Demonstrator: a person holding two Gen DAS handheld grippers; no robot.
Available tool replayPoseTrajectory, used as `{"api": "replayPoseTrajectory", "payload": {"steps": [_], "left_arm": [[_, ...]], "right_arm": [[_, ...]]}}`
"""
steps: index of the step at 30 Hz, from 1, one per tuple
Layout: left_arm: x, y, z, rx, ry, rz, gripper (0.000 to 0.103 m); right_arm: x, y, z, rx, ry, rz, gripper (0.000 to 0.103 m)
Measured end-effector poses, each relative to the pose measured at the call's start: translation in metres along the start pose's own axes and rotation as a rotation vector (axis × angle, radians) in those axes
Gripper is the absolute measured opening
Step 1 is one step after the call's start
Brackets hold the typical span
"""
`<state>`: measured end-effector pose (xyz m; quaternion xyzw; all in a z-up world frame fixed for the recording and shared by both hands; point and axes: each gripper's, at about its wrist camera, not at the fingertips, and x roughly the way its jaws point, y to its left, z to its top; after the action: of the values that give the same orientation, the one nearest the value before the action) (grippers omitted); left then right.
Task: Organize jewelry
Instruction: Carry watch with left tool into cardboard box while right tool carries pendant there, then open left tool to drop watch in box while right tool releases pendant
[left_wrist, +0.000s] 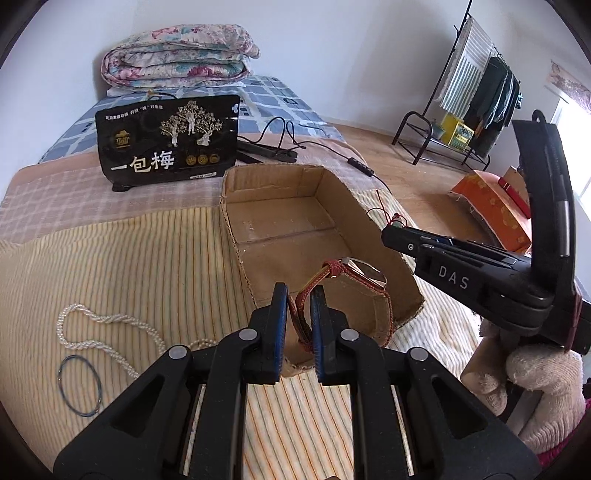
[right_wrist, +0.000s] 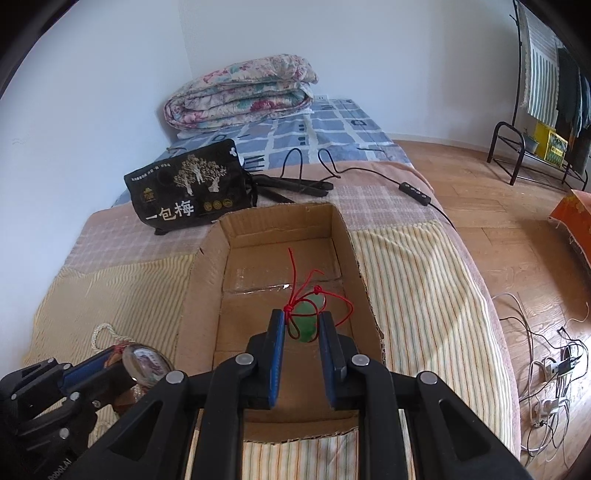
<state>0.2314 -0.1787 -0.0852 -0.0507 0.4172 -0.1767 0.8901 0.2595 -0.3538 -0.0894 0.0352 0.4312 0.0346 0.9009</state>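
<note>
My left gripper (left_wrist: 299, 314) is shut on the red strap of a wristwatch (left_wrist: 364, 273), held over the near edge of an open cardboard box (left_wrist: 332, 206). The watch face also shows in the right wrist view (right_wrist: 146, 363). My right gripper (right_wrist: 303, 328) is shut on a green jade pendant (right_wrist: 308, 321) with a red cord (right_wrist: 295, 269), held above the box (right_wrist: 207, 280). The right gripper also shows in the left wrist view (left_wrist: 391, 234), at the box's right side. A pearl necklace (left_wrist: 107, 325) and a thin blue bangle (left_wrist: 79, 386) lie on the striped bedcover at left.
A black snack bag (left_wrist: 166, 144) stands behind the box. Black cables and a hair tool (left_wrist: 273, 149) lie beyond it. A folded floral quilt (left_wrist: 177, 55) sits at the bed's head. An orange box (left_wrist: 491, 206) and a clothes rack (left_wrist: 476, 92) stand on the floor at right.
</note>
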Motion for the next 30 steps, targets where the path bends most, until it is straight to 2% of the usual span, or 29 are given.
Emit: {"api": "replayPoseTrajectory", "payload": {"steps": [24, 28, 30], "left_arm": [[0.053, -0.002, 0.002, 0.002, 0.064, 0.033, 0.011], [0.052, 0.0, 0.003, 0.001, 0.059, 0.042, 0.014], [0.052, 0.002, 0.004, -0.003, 0.057, 0.04, 0.017]], "right_arm": [[0.035, -0.015, 0.001, 0.036, 0.046, -0.024, 0.018], [0.034, -0.014, 0.001, 0.036, 0.041, -0.015, 0.029], [0.034, -0.012, 0.001, 0.031, 0.041, -0.014, 0.029]]}}
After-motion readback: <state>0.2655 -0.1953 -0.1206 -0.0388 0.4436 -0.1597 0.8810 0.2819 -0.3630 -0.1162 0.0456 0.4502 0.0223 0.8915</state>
